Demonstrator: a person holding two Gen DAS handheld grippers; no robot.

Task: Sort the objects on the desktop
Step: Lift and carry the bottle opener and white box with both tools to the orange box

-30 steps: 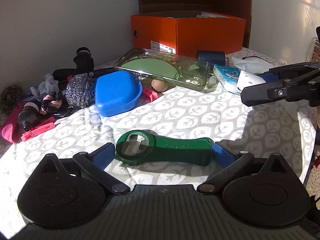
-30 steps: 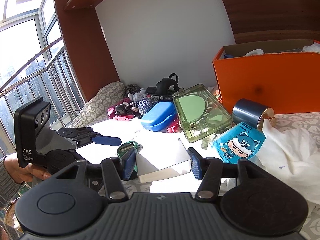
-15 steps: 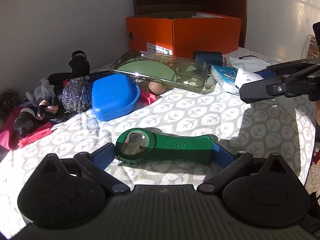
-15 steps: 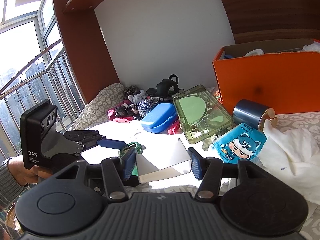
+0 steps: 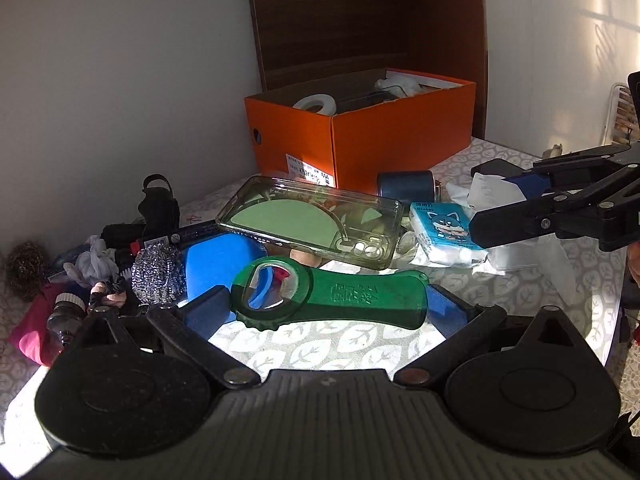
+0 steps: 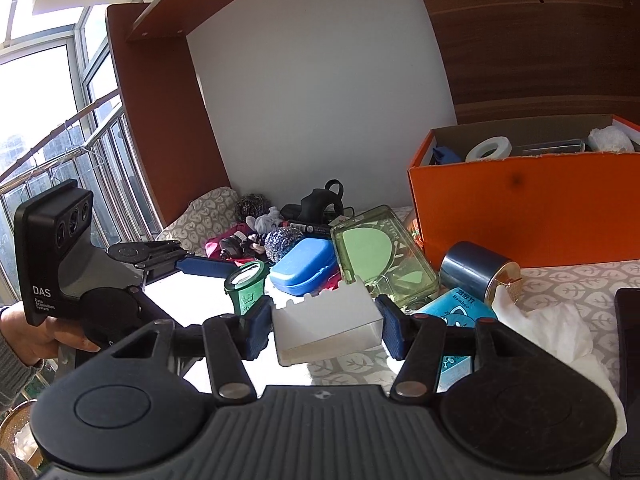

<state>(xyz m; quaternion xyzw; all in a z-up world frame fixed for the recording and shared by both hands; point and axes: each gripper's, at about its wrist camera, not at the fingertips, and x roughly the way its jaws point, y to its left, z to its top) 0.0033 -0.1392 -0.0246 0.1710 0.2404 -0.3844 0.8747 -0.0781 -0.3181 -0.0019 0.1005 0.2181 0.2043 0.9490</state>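
Left gripper (image 5: 326,306) clamps stiff green plastic bottle opener (image 5: 332,298) endwise at lower centre; right gripper (image 6: 322,322) pinches light white plastic box (image 6: 326,326).

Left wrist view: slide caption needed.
Left tool grips a green bottle opener above the leaf-print cloth, orange box behind.

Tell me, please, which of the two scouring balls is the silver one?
The silver scouring ball is the one lying right beside the blue case. The other scouring ball is brownish and sits apart, far out at the left by the wall.
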